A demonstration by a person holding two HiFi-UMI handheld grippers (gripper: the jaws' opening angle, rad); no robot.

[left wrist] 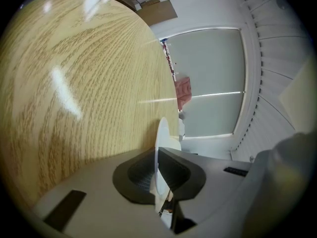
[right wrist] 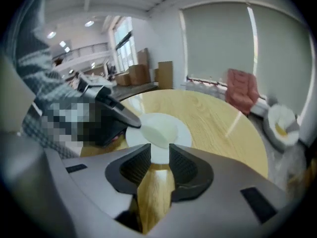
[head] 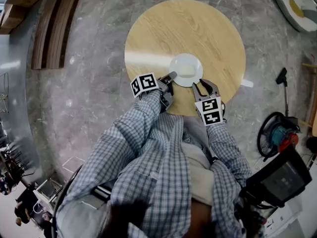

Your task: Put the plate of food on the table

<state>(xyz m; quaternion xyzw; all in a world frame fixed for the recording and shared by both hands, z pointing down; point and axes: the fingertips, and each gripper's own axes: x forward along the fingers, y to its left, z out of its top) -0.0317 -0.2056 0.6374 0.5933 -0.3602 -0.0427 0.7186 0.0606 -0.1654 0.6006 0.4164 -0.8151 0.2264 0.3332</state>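
A white plate (head: 185, 69) rests on the round wooden table (head: 198, 29), near its front edge. In the right gripper view a pale mound lies on the plate (right wrist: 158, 130). My left gripper (head: 172, 76) is shut on the plate's left rim; in its own view the rim (left wrist: 161, 148) stands edge-on between the closed jaws of the left gripper (left wrist: 157, 177). My right gripper (head: 200, 86) is at the plate's near right edge. In its own view the right gripper (right wrist: 159, 157) is open, with the plate's rim just reaching between its tips and bare wood showing in the gap.
Grey stone floor surrounds the table. Wooden planks (head: 54, 24) lie at the left. A round black-and-red machine with a hose (head: 277, 133) stands at the right. A white and yellow object (head: 297, 4) lies at the top right. A red chair (right wrist: 242, 90) stands beyond the table.
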